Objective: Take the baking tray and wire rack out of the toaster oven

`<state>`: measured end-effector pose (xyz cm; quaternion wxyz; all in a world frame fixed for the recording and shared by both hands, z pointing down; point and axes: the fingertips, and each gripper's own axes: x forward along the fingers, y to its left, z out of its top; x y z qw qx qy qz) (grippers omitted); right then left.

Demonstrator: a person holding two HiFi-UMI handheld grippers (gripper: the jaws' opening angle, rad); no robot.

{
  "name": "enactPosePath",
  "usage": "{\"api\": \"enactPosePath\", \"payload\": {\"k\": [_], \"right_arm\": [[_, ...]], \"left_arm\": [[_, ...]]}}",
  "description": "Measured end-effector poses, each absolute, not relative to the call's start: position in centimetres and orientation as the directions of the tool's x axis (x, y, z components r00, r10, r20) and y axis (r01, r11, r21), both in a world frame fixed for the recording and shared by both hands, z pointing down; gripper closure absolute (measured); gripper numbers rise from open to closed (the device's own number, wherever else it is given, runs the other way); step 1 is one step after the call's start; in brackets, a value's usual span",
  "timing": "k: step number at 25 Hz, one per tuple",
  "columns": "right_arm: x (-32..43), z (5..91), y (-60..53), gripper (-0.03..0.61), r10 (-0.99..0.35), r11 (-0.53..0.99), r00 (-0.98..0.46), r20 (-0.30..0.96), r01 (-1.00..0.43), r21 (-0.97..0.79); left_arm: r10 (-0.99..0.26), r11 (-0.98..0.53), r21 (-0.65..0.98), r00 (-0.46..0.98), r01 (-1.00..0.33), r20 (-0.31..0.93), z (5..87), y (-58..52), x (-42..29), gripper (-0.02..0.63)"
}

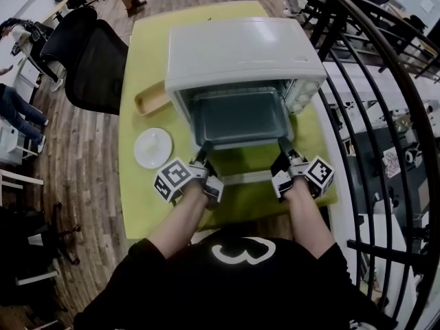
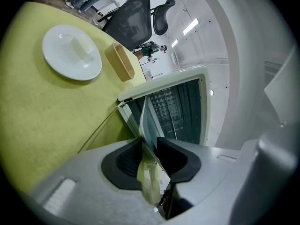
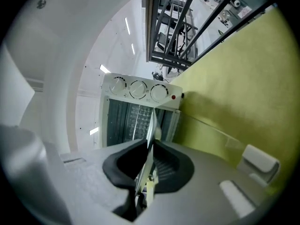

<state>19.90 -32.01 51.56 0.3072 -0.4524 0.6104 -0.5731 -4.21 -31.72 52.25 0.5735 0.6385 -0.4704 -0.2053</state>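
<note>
One yellow-green table (image 1: pixel 134 184) lies under everything, and towards its far side the white toaster oven (image 1: pixel 240 50) is set with its door (image 1: pixel 237 178) dropped open to the near side. The baking tray (image 1: pixel 240 119) is seen partly out of the oven mouth, its far part under the oven roof and its near rim over the open door. The wire rack is not made out with certainty; a ribbed grid is glimpsed inside the cavity in both gripper views, and that may be it. Left of the oven a shallow wooden dish (image 1: pixel 152 100) is laid, and nearer than that a white plate (image 1: pixel 152 148). The left gripper (image 1: pixel 204 153) is clenched on the tray's near left corner, with the thin metal rim pinched between its dark pads (image 2: pixel 176 156). The right gripper (image 1: pixel 282 150) is clamped likewise on the near right corner, the rim shown edge-on between its pads (image 3: pixel 166 165). The step in hand is judged to be the withdrawal of the tray. It is best done with both sides drawn to the near side at one pace, so that the tray is not skewed and jammed against the oven walls. The tray should be kept level and raised only slightly, so that the door glass is not scraped. The grip should be kept firm, since only a narrow rim is caught, and a landing place should be chosen away from the plate and wooden dish.
</note>
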Motion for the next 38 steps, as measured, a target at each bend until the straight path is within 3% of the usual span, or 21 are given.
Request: {"api": "enactPosePath", "payload": {"k": [24,38], "right_arm": [[19.0,49.1,-19.9,0.541,-0.902,0.007,-0.423,0.089,-0.221,-0.975],[12.2,46.1,-15.4,0.54,-0.82,0.065,-0.568,0.067,-0.208,-0.976]], "left_arm": [[-0.855,0.059,0.939,0.469,-0.339,0.222,49.4,-19.5,-5.5,0.5],[-0.923,0.094,0.94,0.325,-0.329,0.206,46.1,-10.9,-12.1,0.5]]}}
